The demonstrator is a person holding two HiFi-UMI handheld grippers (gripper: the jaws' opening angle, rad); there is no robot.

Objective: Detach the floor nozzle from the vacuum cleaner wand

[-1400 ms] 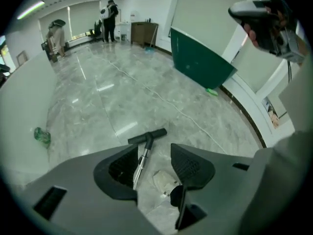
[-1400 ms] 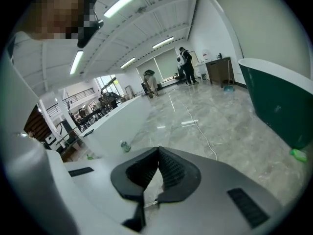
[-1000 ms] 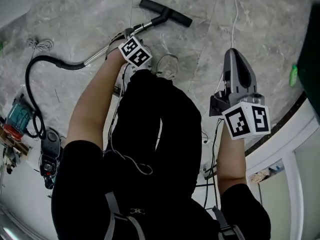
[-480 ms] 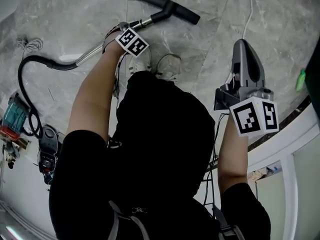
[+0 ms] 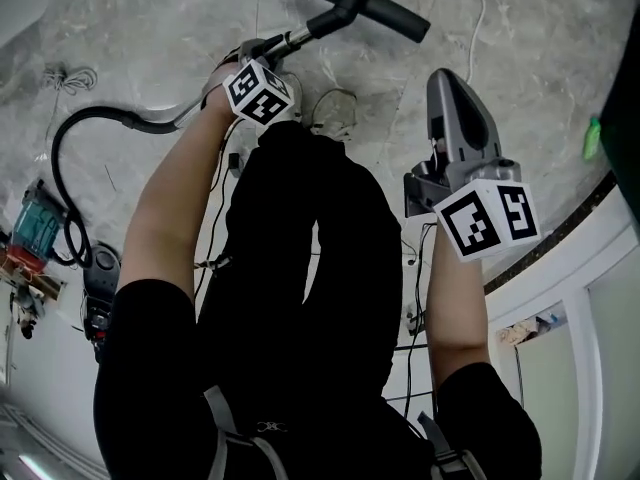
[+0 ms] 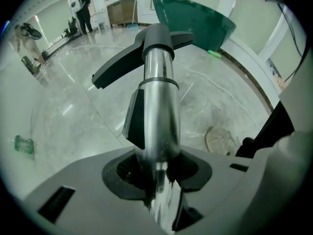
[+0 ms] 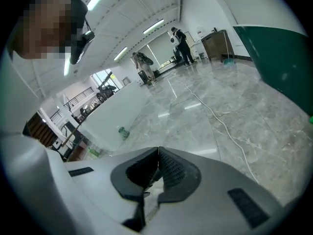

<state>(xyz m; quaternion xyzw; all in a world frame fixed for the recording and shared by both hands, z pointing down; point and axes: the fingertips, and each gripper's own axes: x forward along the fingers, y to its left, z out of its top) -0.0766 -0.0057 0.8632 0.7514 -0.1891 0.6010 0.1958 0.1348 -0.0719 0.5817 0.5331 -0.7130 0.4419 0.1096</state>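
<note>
- The right gripper (image 7: 158, 153) fills the lower half of the frame, its pale grey body spreading to both sides.
- Its two dark ribbed fingers (image 7: 172, 169) are pressed together, pad against pad, along a thin upright seam.
- Beyond them stretches a glossy grey marble floor (image 7: 195, 121).
- A white cable (image 7: 224, 125) snakes across the floor, from the far end down towards the right.
- A low white wall (image 7: 115, 116) runs along the left, with a green bottle (image 7: 122, 132) at its foot.
- A dark green panel (image 7: 279, 58) stands at the right edge.
- Far off, two people (image 7: 180, 45) stand near a brown cabinet (image 7: 215, 43).
- Long ceiling lights (image 7: 153, 26) glow overhead.
</note>
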